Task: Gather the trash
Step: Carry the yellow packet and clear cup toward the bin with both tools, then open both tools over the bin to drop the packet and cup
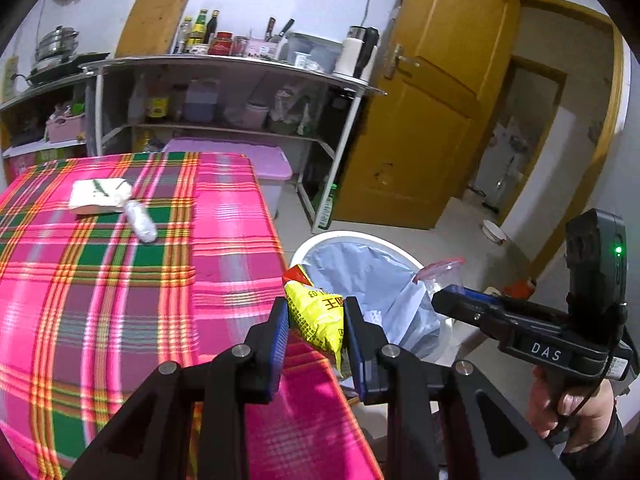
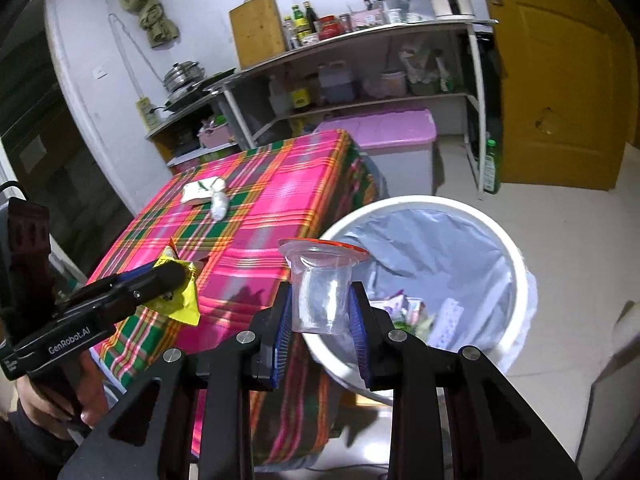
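Bin stands right of table (shelves behind).

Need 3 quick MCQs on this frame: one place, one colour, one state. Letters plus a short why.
1. Where is the white packet?
A. in the bin
B. on the plaid tablecloth
C. on the floor

2. What colour is the wrapper in the left gripper?
A. yellow
B. blue
C. white

3. What state is the right gripper in?
A. open, nothing between the fingers
B. shut on a clear plastic cup
C. shut on a bottle

Key:
1 B, the packet lies on the tablecloth beside a small clear bottle.
2 A, it is yellow with red print.
3 B, the fingers press both sides of the clear plastic cup by the bin.
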{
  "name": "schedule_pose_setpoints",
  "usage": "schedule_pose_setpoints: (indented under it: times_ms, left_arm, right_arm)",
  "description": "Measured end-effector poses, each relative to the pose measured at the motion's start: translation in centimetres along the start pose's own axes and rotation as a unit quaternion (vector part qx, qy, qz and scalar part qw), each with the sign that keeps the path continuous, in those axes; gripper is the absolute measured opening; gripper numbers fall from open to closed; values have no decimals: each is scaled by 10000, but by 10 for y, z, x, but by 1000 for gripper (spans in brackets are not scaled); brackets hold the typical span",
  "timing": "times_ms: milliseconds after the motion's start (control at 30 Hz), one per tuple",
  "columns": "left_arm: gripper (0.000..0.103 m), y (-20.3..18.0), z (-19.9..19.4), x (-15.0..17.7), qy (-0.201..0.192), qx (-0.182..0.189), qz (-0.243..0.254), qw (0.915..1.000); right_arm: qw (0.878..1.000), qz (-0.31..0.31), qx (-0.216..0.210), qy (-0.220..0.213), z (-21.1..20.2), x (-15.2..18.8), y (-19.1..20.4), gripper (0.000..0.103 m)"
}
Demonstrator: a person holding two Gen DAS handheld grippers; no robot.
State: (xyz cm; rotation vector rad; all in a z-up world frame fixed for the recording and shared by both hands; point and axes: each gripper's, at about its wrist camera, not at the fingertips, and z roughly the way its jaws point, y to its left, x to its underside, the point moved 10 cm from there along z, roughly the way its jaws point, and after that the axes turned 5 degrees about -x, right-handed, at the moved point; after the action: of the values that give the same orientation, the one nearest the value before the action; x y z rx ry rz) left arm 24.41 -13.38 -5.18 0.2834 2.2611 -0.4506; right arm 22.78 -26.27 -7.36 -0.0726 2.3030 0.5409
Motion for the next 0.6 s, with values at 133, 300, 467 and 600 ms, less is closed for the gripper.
schedule_pose_setpoints:
  times_ms: [133,300,467,600]
  left_arm:
    - [28,-11,14,-1,60,98,64,9999]
    - [28,-24,35,-1,174,182,167,9995]
    - [28,-35,56,2,345,263,234,9988]
    - [28,-40,73,3,473,289,295,9980]
  right_arm:
    - [9999,117,83,14,0,2,-14,29]
    - [9996,209,194,76,4,5,-28,29]
    - [9990,305,293,175,10,12,-43,29]
    - [9981,414,358,281,18,17,-56,29]
